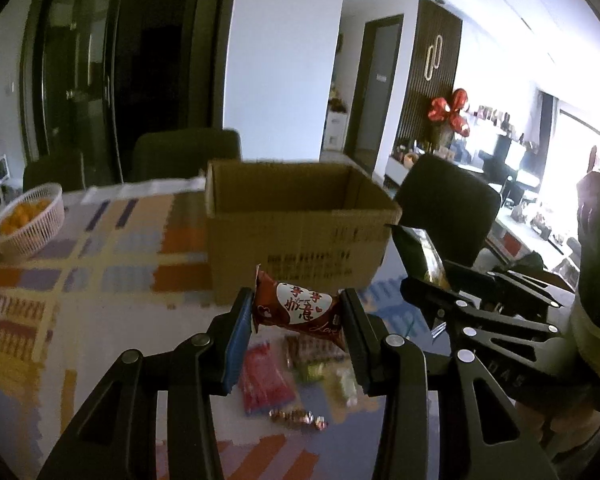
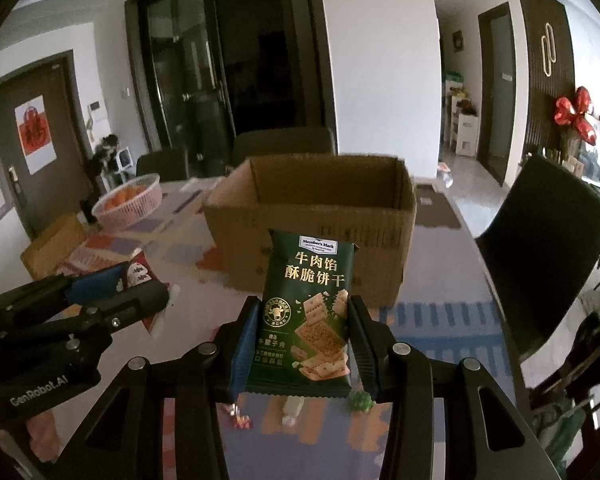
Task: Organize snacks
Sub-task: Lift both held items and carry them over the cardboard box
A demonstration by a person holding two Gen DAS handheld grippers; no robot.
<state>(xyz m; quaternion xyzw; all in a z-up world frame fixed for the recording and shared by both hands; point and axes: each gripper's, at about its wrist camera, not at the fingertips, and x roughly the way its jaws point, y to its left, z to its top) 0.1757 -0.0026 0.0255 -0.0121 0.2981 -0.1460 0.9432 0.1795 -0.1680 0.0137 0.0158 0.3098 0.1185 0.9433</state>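
Cardboard box (image 2: 312,220) just ahead; left gripper (image 1: 298,312) clamping red snack (image 1: 300,310), right gripper (image 2: 304,332) clamping green cracker packet (image 2: 306,312). Probably mid-carry; next, over the rim, then release.

The box (image 2: 312,224) sits on the table (image 1: 112,248). The basket (image 1: 28,220) is to its left. Small snacks (image 1: 296,376) lie in front of the box.

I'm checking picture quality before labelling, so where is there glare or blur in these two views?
Left wrist view: the windows at right are blown out white, the box edges smear, the red packet reads sharp. Right wrist view: dimmer and even, the green packet crisp, the snacks under it blurred; both bend straight lines at the rim.
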